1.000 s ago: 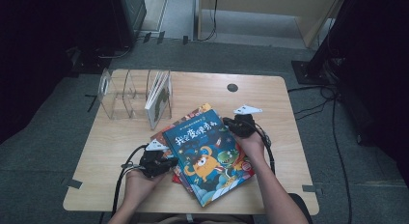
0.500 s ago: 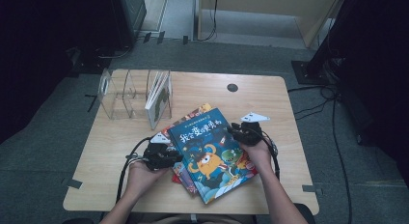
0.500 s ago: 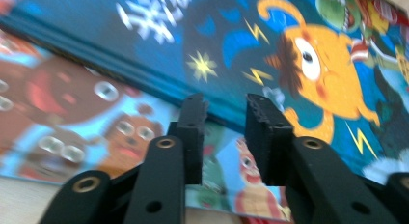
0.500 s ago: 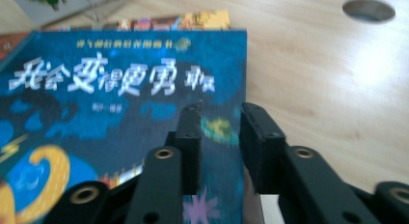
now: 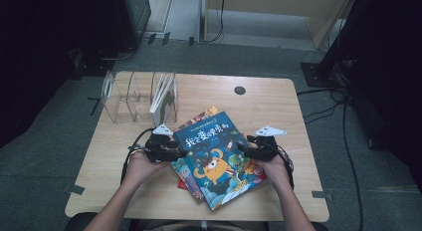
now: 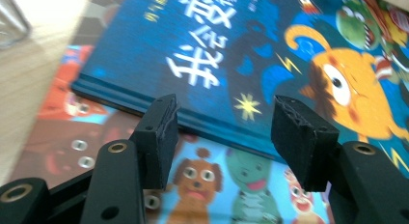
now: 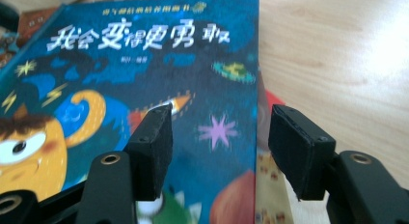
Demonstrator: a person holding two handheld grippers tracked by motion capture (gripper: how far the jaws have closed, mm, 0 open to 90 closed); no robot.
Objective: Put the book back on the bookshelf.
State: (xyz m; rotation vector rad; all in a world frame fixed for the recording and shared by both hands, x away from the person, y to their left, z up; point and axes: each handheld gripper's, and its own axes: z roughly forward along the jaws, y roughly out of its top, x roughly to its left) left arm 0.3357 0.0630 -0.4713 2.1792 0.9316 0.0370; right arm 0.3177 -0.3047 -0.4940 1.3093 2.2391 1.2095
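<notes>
Both grippers (image 5: 174, 152) (image 5: 245, 150), jaws just opened, apparently flank the blue book (image 5: 219, 156).

a clear acrylic divider rack (image 5: 130, 99) holding a thin upright book (image 5: 164, 94) stands on the wooden table (image 5: 278, 104).

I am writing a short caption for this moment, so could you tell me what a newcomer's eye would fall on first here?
The blue picture book with its orange one-eyed monster lies askew atop other books at the table's near middle. The left gripper and the right gripper flank its two sides, jaws just opened and clamping nothing. A clear rack holding one upright book stands at the far left.
</notes>
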